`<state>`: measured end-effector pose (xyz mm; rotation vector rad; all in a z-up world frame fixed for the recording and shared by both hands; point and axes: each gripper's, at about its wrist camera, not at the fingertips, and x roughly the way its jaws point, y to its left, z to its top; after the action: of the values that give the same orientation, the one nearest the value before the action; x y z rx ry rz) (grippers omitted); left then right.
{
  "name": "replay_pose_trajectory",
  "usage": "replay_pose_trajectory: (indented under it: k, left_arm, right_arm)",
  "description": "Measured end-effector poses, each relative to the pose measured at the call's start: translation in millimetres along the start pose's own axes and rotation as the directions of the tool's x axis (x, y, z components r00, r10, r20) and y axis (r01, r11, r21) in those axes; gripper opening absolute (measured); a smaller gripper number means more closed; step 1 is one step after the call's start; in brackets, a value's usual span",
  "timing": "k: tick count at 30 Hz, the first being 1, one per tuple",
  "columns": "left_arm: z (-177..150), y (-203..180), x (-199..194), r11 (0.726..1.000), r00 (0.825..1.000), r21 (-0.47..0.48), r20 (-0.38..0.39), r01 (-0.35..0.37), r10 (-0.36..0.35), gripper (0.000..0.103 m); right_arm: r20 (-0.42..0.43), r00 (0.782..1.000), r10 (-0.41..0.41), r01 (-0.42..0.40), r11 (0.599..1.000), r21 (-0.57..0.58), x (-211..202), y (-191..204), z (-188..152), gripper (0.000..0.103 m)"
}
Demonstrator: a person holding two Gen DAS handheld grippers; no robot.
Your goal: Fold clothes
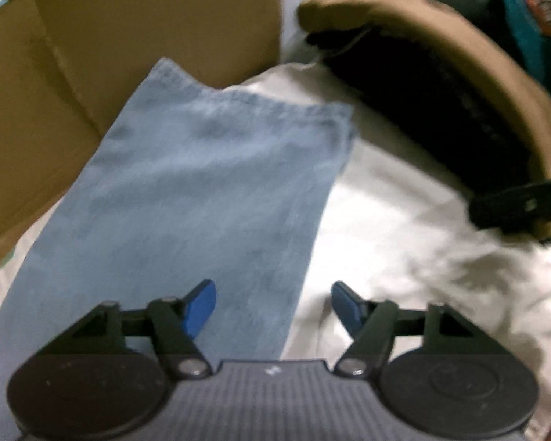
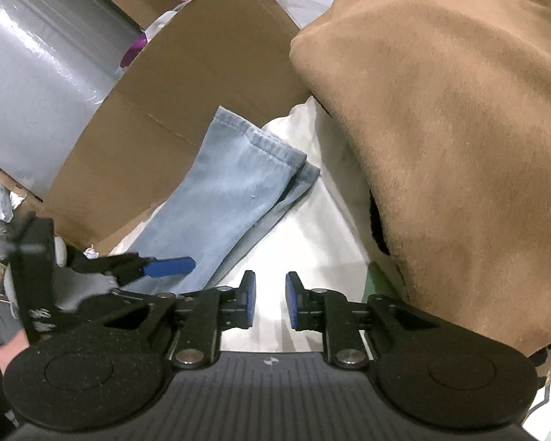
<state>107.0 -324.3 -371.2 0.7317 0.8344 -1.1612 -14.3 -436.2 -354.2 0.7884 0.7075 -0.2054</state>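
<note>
Looking along our left claw point(image 1: 273, 307), we see its blue pads spread wide, nothing between them, above the light blue jeans leg point(image 1: 209, 183). That leg lies flat on a white sheet point(image 1: 404, 242), its hem end against a cardboard box point(image 1: 92, 47). Our right claw point(image 2: 270, 299) stands slightly parted and empty over the sheet, just beside a brown coat point(image 2: 459, 128).

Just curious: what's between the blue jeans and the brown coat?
Only bare white sheet separates jeans from coat, clearest in the right wrist view.
</note>
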Motion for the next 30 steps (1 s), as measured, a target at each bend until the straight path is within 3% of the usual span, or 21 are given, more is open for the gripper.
replay_pose_trajectory:
  k: [4,11,18,20,30]
  left_arm:
    - [-5.1,-1.2,-2.6,0.999,0.999,0.011,0.042,-0.035,0.034,0.055]
    - [-4.7,8.9,-18.5,0.999,0.995,-0.028,0.094,0.027,-0.024,0.031]
    - [-7.1,11.3,-21.4,0.997,0.991,-0.003,0.114,0.074,-0.073,0.02]
    - [-3.3,13.3,-23.4,0.996,0.989,-0.022,0.121,0.091,-0.088,0.009]
    - [6.4,26.2,-30.4,0.981,0.982,-0.115,0.129,0.155,-0.14,0.003]
  right_arm:
    - [-0.005,0.999,-0.033,0.033,0.999,-0.043,5.1,6.0,-4.7,0.02]
    - [-0.026,0.996,-0.083,0.081,0.994,-0.071,16.6,10.3,-9.7,0.021]
    - [-0.033,0.994,-0.105,0.101,0.989,-0.105,21.4,13.8,-8.6,0.028]
    - [-0.04,0.994,-0.104,0.098,0.988,-0.123,24.9,17.4,-6.9,0.028]
    - [-0.045,0.996,-0.083,0.069,0.964,-0.257,62.1,52.5,15.2,0.028]
